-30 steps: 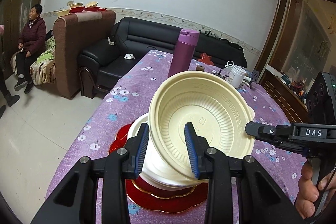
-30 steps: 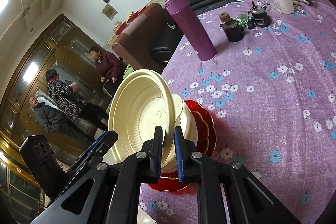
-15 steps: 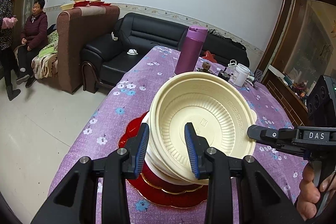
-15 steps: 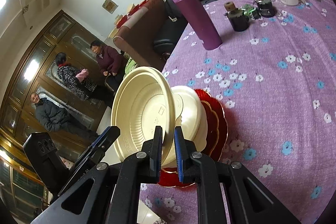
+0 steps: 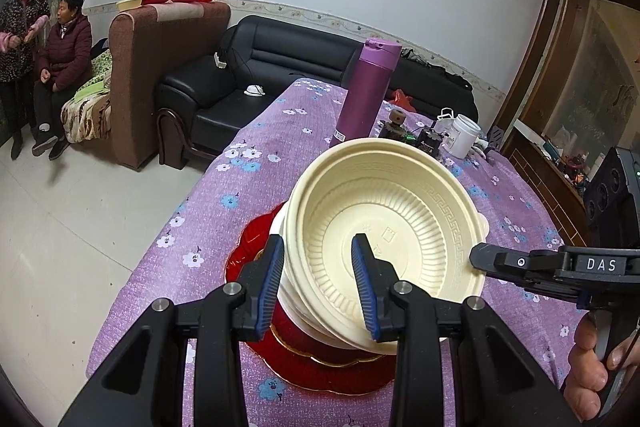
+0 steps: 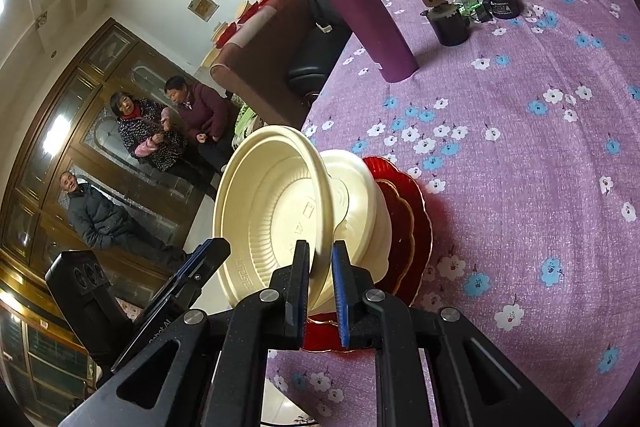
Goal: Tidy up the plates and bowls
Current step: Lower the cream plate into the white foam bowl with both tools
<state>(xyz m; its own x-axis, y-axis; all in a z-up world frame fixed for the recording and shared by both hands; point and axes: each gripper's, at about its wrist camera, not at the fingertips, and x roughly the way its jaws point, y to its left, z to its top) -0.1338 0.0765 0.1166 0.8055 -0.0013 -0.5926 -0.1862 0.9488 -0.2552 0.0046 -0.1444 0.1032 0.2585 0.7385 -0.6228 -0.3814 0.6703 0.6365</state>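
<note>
A cream plastic bowl (image 5: 384, 227) is tilted above a stack of cream bowls (image 5: 292, 303) that sits on red plates (image 5: 320, 367) on the purple flowered table. My right gripper (image 6: 320, 267) is shut on the top bowl's rim (image 6: 320, 227); it shows at the right in the left wrist view (image 5: 480, 259). My left gripper (image 5: 318, 279) is open, its fingers either side of the bowls' near rim, one inside the top bowl. The stack also shows in the right wrist view (image 6: 368, 211), on the red plates (image 6: 416, 227).
A purple flask (image 5: 368, 95) stands behind the stack, with a white jar (image 5: 464, 135) and small dark items (image 6: 448, 19) further back. The table's left edge (image 5: 192, 203) is close to the stack. Sofas and people are beyond it.
The top bowl, held by my right gripper, has come lower and closer onto the stack. My left gripper keeps the same opening around the bowls' near rim.
</note>
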